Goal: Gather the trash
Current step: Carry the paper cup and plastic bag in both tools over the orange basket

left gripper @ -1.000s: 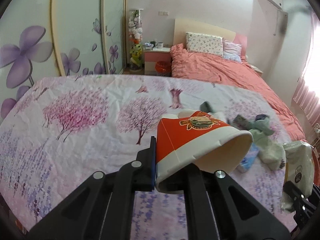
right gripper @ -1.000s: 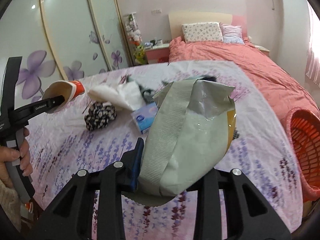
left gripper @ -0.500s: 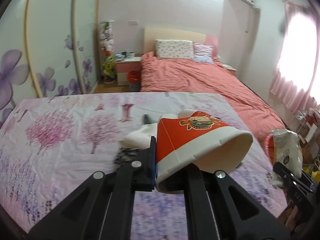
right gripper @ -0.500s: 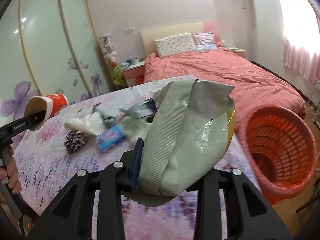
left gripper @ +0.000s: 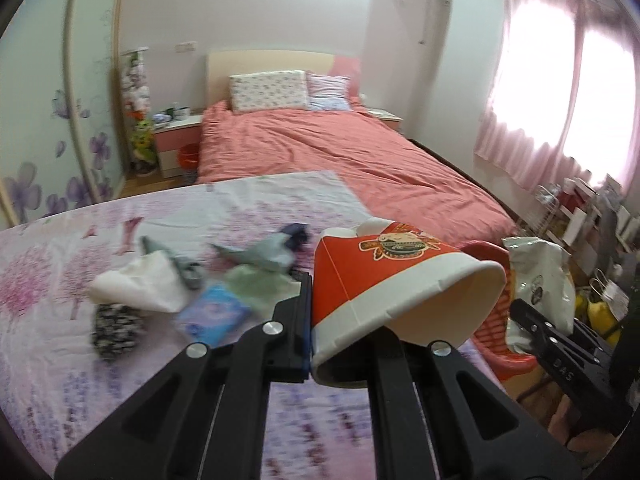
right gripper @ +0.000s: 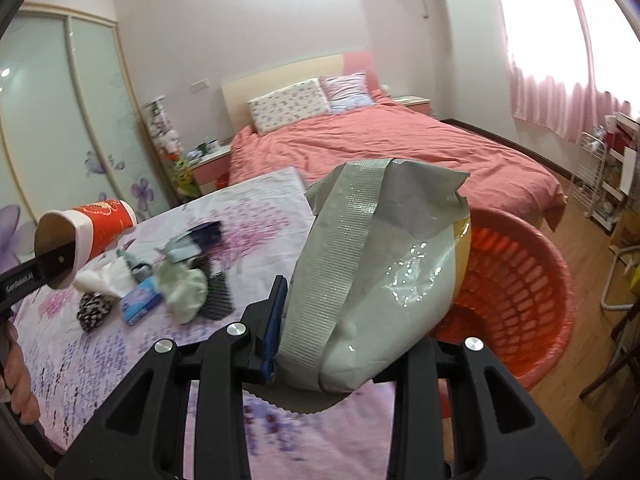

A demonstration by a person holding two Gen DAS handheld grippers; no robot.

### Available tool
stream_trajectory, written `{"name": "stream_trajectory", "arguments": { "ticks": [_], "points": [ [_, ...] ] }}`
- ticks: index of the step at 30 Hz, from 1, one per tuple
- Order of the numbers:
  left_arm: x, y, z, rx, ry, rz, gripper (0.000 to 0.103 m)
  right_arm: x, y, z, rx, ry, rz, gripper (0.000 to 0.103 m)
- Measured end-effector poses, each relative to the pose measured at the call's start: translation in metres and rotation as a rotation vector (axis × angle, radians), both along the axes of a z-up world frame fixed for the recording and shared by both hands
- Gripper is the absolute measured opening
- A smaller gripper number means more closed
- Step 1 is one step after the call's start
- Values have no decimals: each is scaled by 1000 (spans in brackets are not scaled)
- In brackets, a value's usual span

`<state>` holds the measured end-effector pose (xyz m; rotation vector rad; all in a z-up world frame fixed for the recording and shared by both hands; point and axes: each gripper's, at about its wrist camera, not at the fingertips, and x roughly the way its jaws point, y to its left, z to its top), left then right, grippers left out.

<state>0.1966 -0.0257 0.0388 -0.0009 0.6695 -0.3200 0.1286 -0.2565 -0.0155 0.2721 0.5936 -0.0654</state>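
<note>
Paper cup [left gripper: 400,292] clamped sideways in left tongs [left gripper: 340,344].

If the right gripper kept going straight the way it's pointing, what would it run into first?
Probably the red laundry basket: beyond the snack bag that the right gripper holds, its rim sits just ahead, though depth is uncertain.

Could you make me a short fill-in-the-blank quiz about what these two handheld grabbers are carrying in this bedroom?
1. The left gripper has its jaws shut on a red and white paper ____.
2. The right gripper holds a crumpled snack bag in front of a ____ plastic basket.
3. The small tissue pack lying on the flowered sheet is ____ in colour.
4. The bed by the far wall has ____ pillows.

Missing words: cup; red; blue; two
</note>
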Motion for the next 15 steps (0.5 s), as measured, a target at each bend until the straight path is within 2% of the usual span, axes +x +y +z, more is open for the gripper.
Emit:
{"name": "stream_trajectory", "arguments": {
  "ticks": [15],
  "points": [
    [3,-129,-27,-31,52,-235,7,0,-82,-21,39,22,-136,33]
  ]
}}
